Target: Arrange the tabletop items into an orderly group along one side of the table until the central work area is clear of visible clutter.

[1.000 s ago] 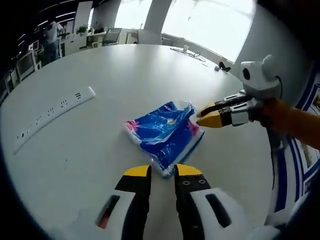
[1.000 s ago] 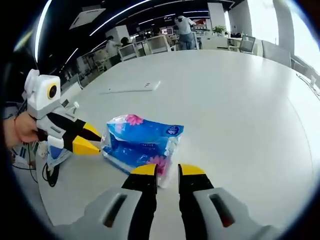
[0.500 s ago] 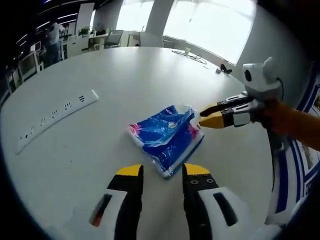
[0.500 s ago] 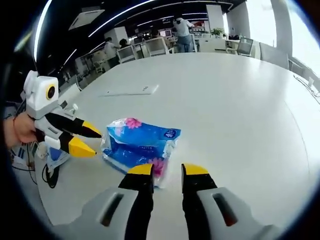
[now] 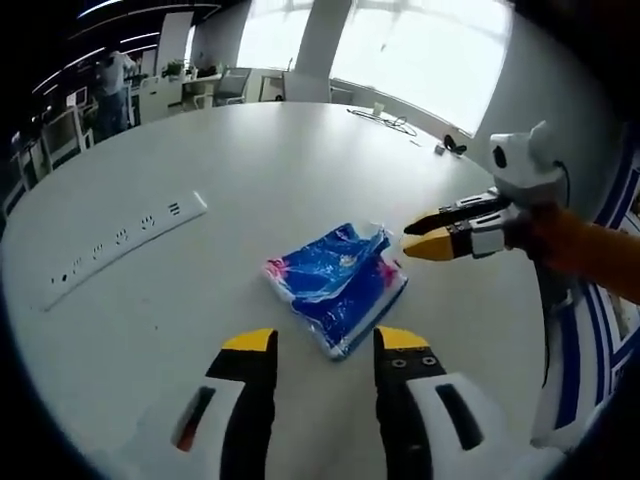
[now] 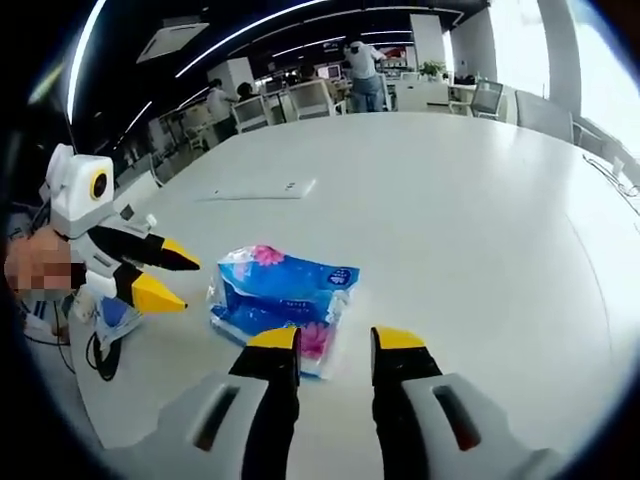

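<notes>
Tissue pack: blue plastic-wrapped pack (image 5: pixel 337 285) with pink flower prints lies flat on the white table (image 5: pixel 250 170), free of both tongs; in the right gripper view the same pack (image 6: pixel 280 300) sits just ahead of that view's own jaws.
Left tongs: in the left gripper view the left tongs (image 5: pixel 325 342) rise from the bottom, yellow tips spread wide, holding nothing, with the pack's near corner just beyond the gap between them. In the right gripper view they (image 6: pixel 172 274) come in from the left, jaws parted, tips pointing at the pack's end and a little apart from it.
Right tongs: in the right gripper view the right tongs (image 6: pixel 336 340) stand wide and hold nothing, the pack's near edge just past the tips. In the left gripper view they (image 5: pixel 420 236) enter from the right, slightly parted, tips near the pack's far corner but not touching it.
Power strip: long white power strip (image 5: pixel 125 248) lies on the table well apart from the pack, to its left in the left gripper view.
Background: office desks and chairs (image 6: pixel 300 95) stand beyond the table, with people standing among them.
</notes>
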Motion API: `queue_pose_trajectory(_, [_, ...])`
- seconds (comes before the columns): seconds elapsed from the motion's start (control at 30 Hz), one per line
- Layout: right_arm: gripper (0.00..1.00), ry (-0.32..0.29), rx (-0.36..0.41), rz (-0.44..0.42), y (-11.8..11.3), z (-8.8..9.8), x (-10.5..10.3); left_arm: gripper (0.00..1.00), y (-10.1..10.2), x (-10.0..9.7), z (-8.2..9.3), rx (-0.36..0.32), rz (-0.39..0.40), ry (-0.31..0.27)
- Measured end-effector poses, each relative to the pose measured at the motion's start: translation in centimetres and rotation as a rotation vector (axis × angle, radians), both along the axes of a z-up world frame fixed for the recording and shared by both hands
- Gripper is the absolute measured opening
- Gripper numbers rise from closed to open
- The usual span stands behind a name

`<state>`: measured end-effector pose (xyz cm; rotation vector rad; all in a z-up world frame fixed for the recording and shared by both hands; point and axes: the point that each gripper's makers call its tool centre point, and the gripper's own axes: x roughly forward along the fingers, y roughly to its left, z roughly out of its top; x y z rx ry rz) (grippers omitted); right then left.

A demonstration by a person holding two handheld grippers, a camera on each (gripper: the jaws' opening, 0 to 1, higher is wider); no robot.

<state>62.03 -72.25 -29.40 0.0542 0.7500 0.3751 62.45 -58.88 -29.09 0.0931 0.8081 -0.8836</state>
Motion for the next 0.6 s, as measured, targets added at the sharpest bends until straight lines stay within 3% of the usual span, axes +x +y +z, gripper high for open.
queue_pose_trajectory(0.6, [0.34,-0.034,-0.004,-0.008,-0.1,2.6,-0.3,0.47,0.8,-0.1,2.4,-0.008,0.018,-0.034])
